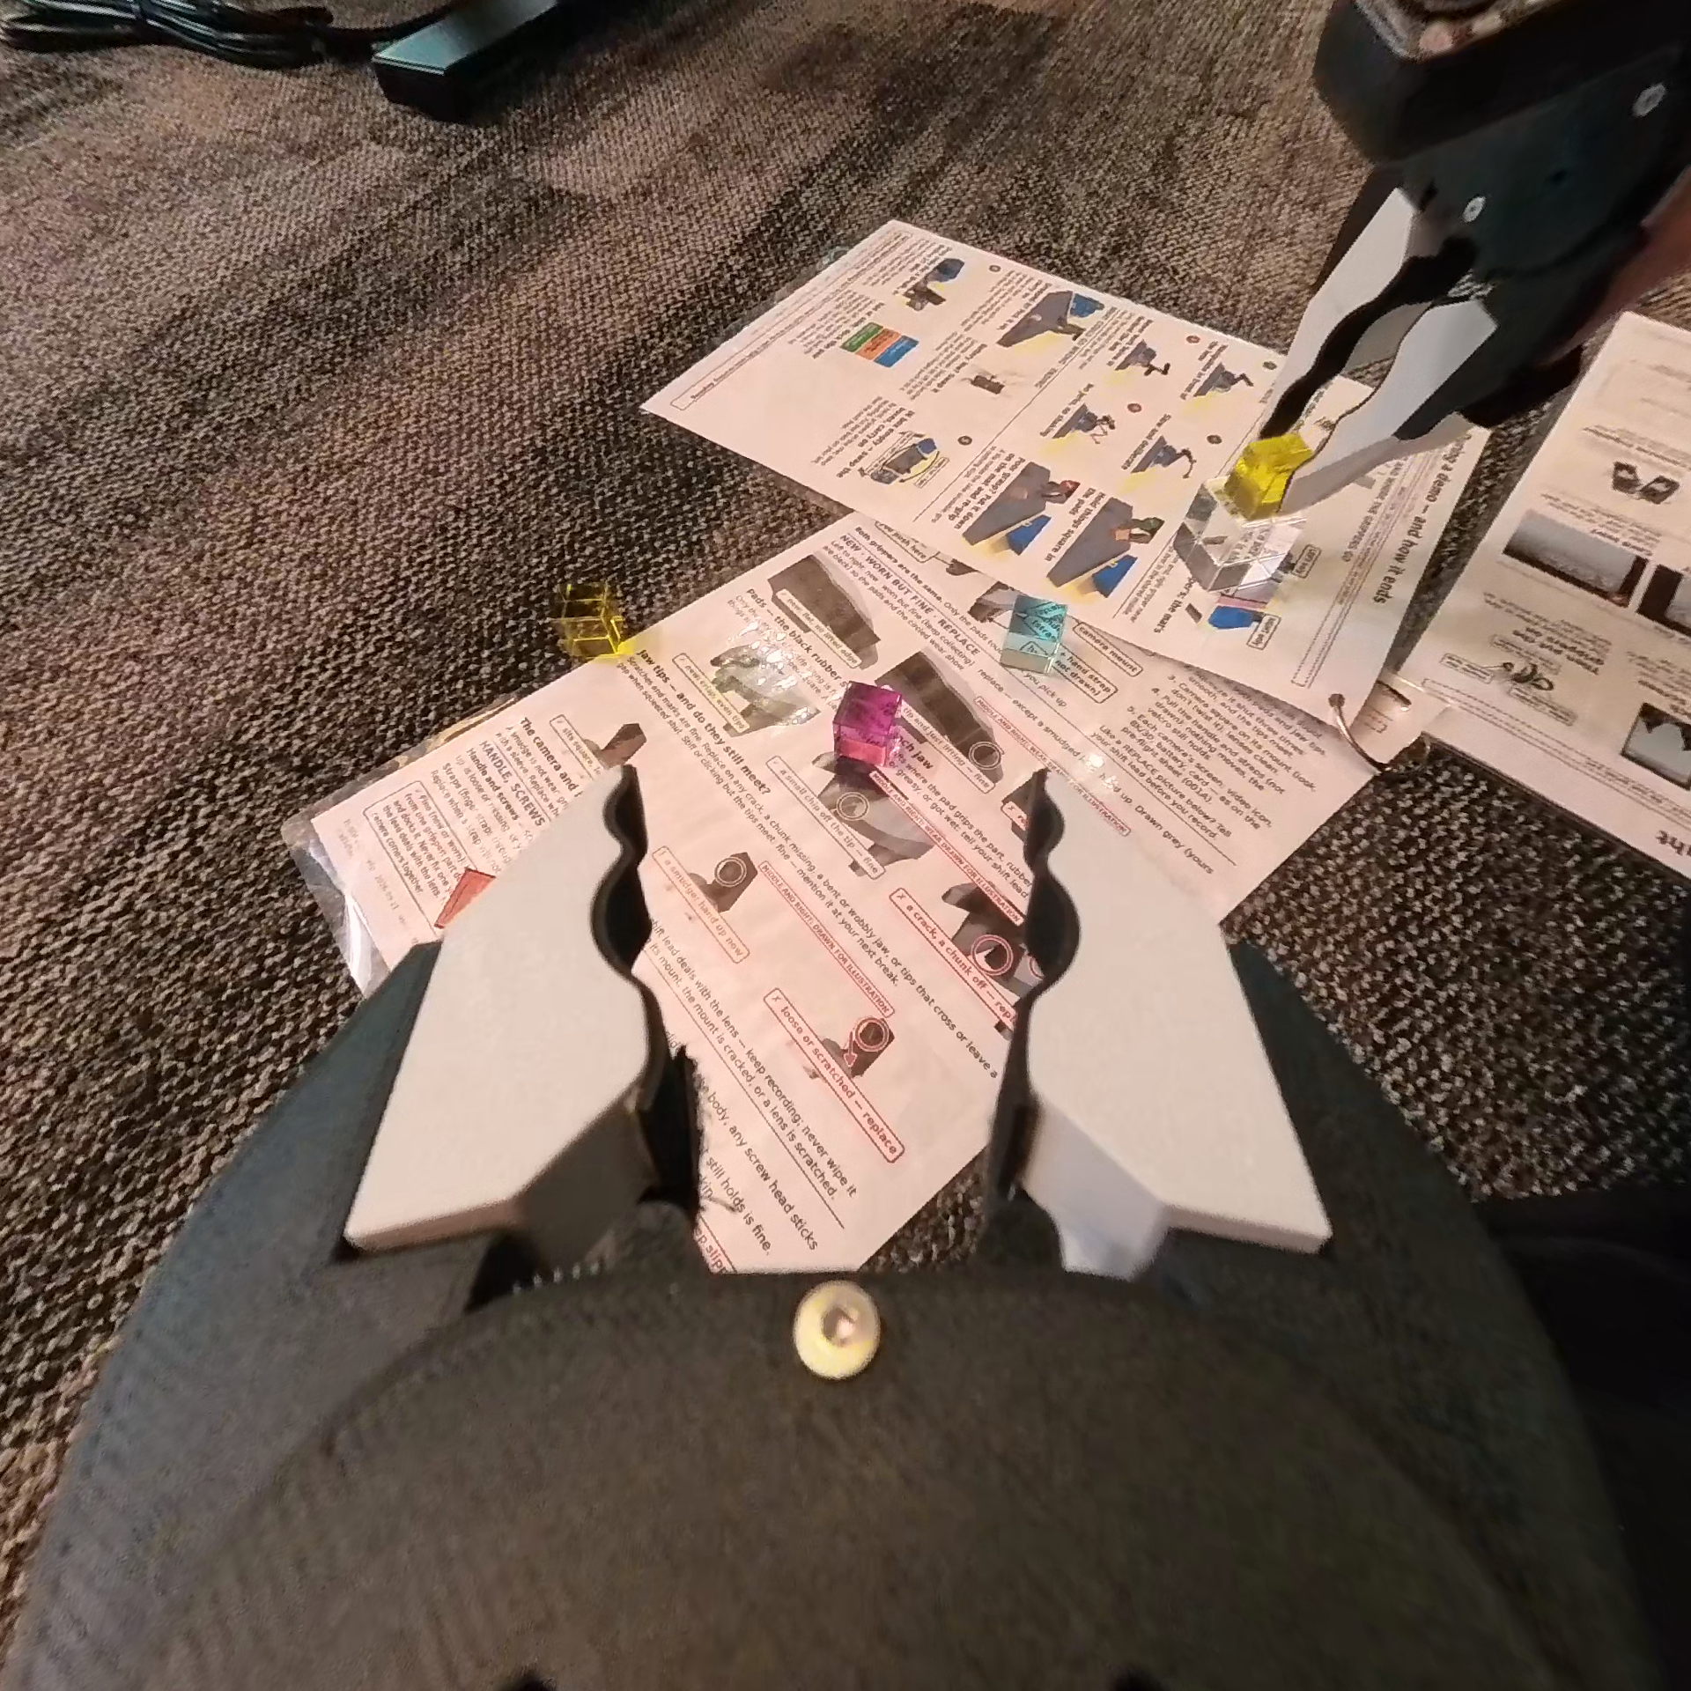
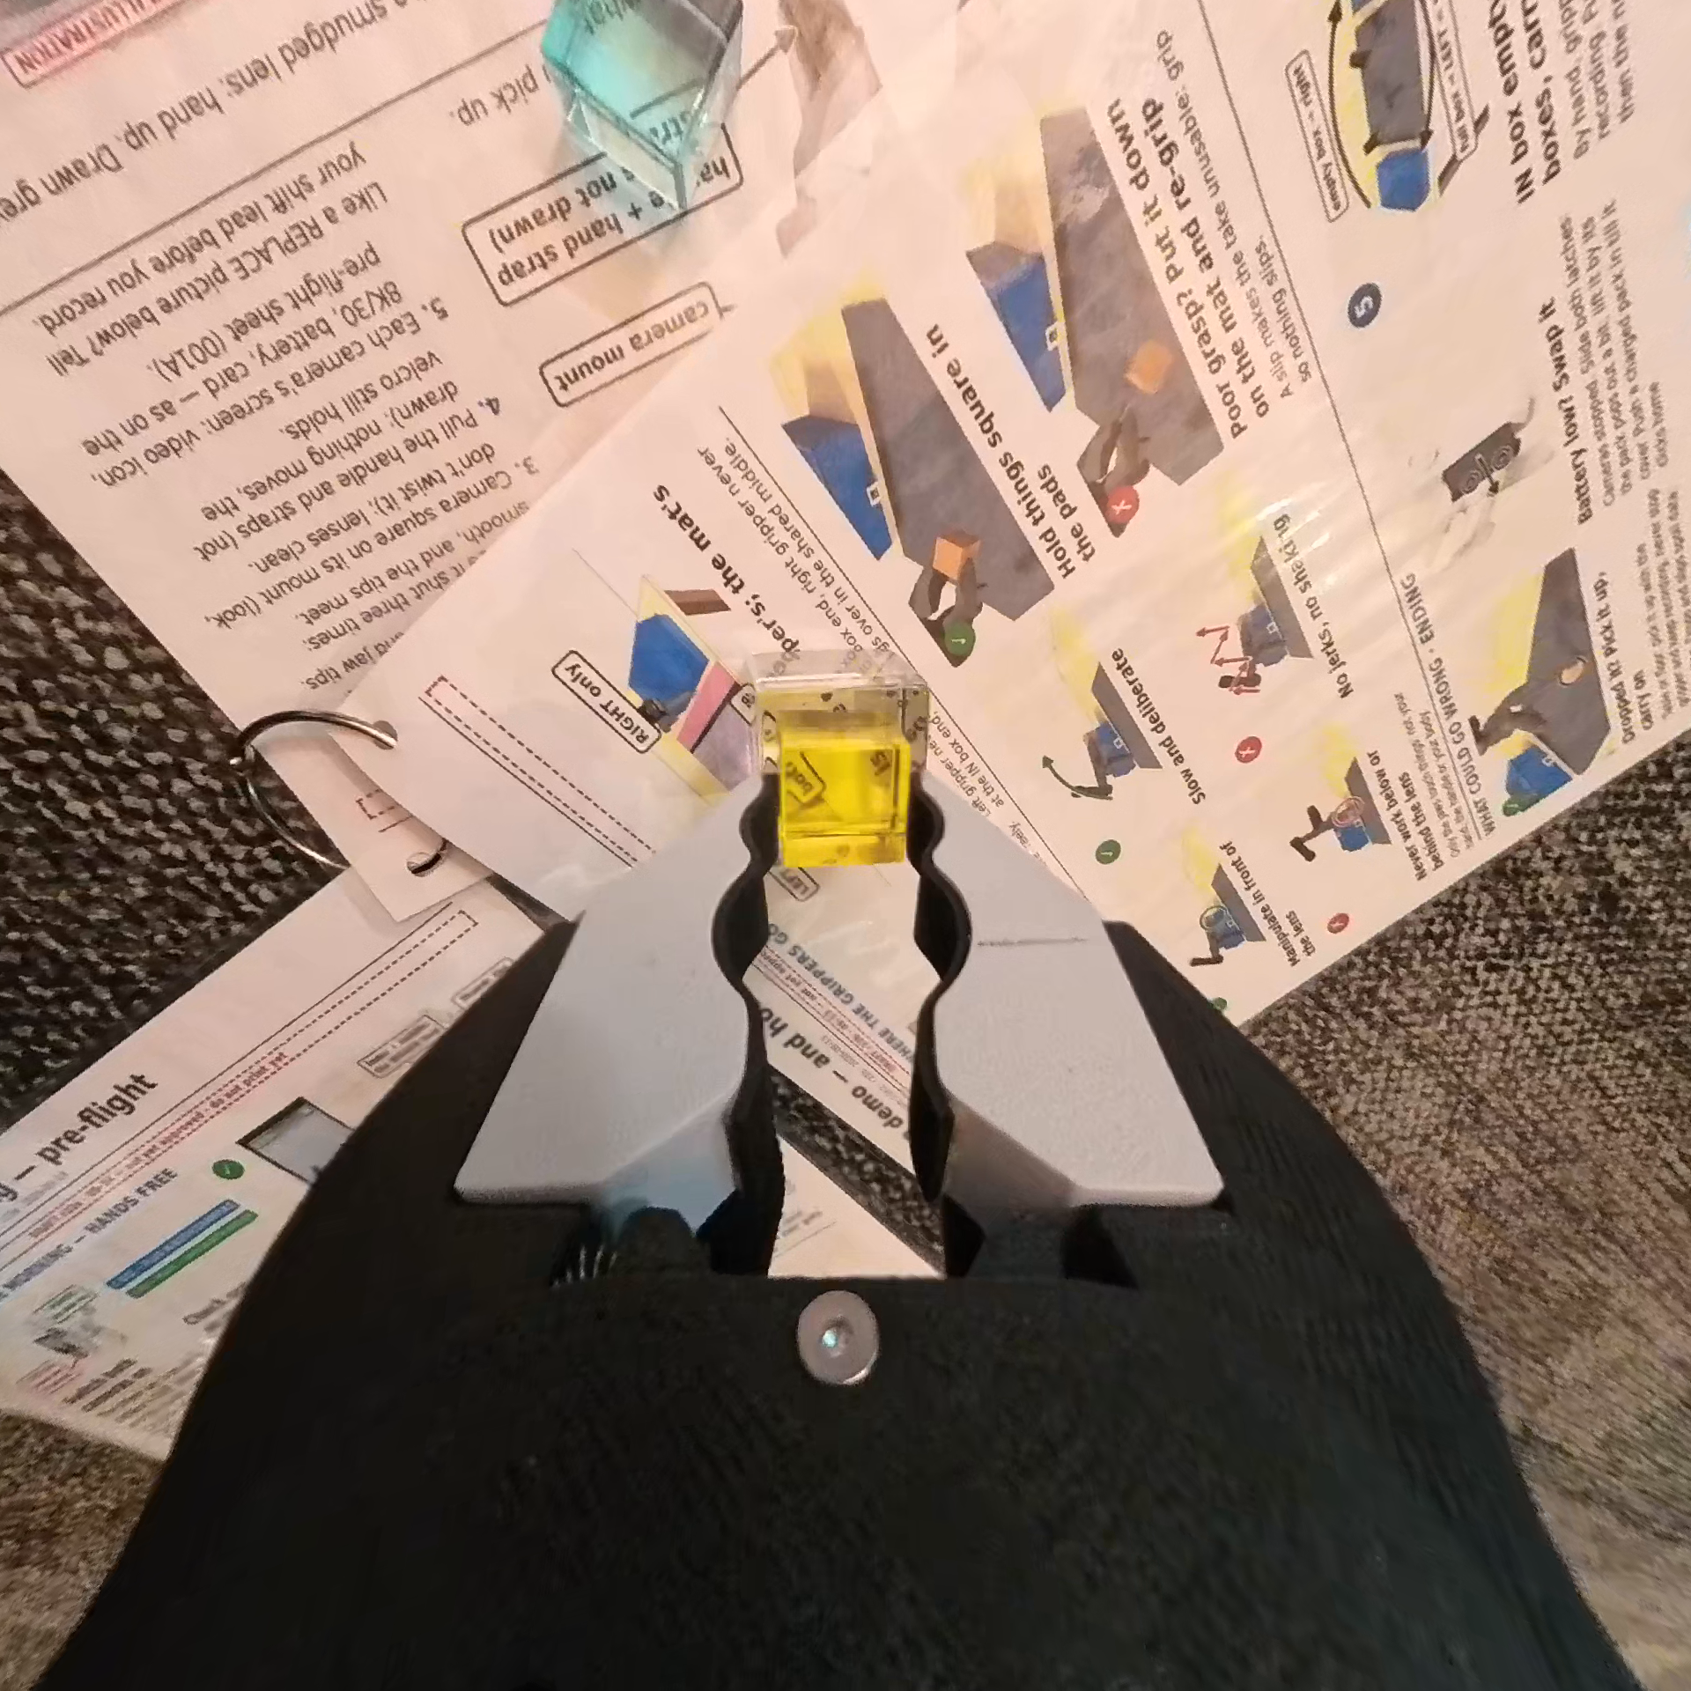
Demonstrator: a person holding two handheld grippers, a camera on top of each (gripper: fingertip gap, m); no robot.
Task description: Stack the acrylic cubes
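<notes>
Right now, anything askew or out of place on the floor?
Yes. One yellow cube lies off the printed sheets on the carpet, while the magenta cube and teal cube sit on them. The sheets overlap at skewed angles. The right gripper holds another yellow cube over a clear cube.

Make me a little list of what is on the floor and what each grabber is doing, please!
Floor: speckled carpet with printed sheets
Right gripper: shut on a yellow cube, just above a clear cube
Left gripper: open, holding nothing, nearest the purple cube
Other cubes: blue cube on a sheet; second yellow cube on the carpet
Also: metal ring through the sheets
</notes>
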